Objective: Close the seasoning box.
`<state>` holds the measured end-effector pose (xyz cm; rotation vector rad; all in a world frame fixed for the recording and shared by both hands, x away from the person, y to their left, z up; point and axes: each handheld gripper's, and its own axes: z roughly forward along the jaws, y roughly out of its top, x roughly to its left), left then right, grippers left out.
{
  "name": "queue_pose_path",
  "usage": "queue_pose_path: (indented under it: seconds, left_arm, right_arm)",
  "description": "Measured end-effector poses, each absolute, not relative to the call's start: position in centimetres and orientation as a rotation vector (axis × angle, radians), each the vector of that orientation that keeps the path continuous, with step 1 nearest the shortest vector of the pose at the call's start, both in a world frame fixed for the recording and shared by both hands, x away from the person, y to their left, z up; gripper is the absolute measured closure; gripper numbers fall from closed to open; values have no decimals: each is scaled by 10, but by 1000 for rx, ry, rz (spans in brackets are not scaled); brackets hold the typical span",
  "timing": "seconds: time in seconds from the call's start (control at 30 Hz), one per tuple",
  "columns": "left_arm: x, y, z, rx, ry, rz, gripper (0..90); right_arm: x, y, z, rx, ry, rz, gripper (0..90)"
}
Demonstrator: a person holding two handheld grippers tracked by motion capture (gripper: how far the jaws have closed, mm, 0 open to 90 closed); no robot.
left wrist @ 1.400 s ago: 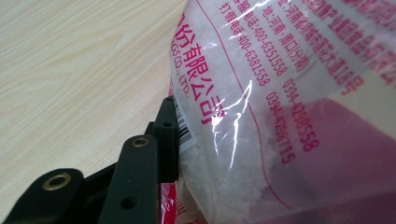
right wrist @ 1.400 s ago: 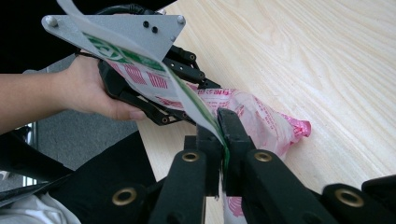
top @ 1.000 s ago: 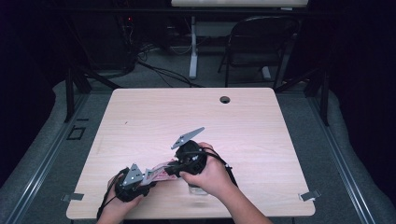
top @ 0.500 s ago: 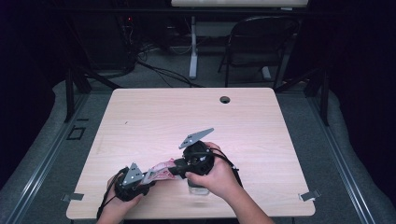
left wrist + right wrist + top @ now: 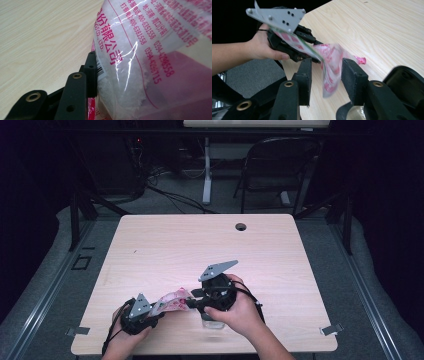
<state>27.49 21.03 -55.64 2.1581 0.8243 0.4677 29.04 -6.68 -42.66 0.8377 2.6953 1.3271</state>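
- While the left hand-held gripper [image 5: 157, 309] sits low near the front edge of the bench [image 5: 200, 245], it is clenched on one end of a clear plastic bag [image 5: 172, 301] with pink print.
- In the left gripper view, the bag [image 5: 150, 50] is very close, and one black pad [image 5: 90, 75] presses on its side by a small barcode.
- The bag has white grains inside, and pink writing and numbers run across it.
- In the high view, the bag lies between the two hand-held grippers, just over the light wood of the bench.
- The right hand-held gripper [image 5: 192, 301] is released: its jaws have just been opening.
- In the right gripper view, the loose end of the bag [image 5: 329, 67] hangs down between the two black pads [image 5: 352, 80], and there is a gap on each side, so the pads do not press on it.
- That same view shows the left hand [image 5: 262, 47] and the left hand-held gripper [image 5: 312, 48] farther off, with the grey three-cornered plate on top.
- The bag runs from that far gripper to the near jaws, and a small pink tip of it pokes out over the bench [image 5: 387, 30].
- In the high view, a small clear jar [image 5: 212, 321] stands on the bench right under the right hand [image 5: 237, 312].
- A round hole [image 5: 241, 226] is in the bench near its far edge.
- A dark folding chair [image 5: 280, 167] stands on the floor behind the bench.
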Motion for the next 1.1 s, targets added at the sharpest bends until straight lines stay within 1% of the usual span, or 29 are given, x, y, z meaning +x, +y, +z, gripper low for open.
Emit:
queue_pose_path:
  seconds: [0.47,0.87,1.1]
  left_arm:
    - [275,217,-551,2126,832,498,640]
    - [272,213,-548,2142,826,564,641]
    - [270,212,-547,2145,827,567,641]
  right_arm:
    - [288,-100,-432,922,2631,1347,594]
    - [284,-129,-441,977,2566,1349,595]
    - [280,-141,-444,999,2539,1359,589]
